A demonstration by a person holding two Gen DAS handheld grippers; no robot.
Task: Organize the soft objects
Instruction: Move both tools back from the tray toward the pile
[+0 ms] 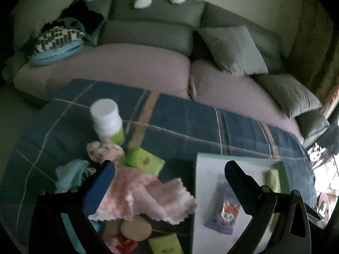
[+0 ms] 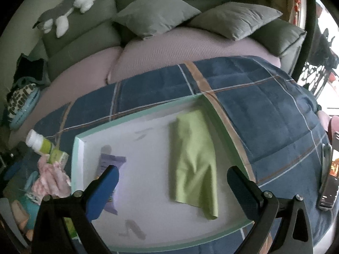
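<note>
Left claw (image 1: 169, 173) wide over pink cloth (image 1: 146, 196), right claw (image 2: 172, 178) wide, plaid blanket (image 2: 264, 97), sofa (image 2: 169, 40).

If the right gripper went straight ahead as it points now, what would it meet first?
Most likely the green cloth lying in the tray; it sits between the open fingers of the right gripper. Depth is unclear.

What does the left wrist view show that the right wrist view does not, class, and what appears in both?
Only the left wrist view shows the round tan disc and the red item below the pink cloth, which lies between the left gripper's open fingers.

Only the right wrist view shows the phone on the blue plaid blanket, beyond the open right gripper.

Both show the shallow tray holding the green cloth and purple packet, the white bottle, and the sofa's plush toy.
</note>
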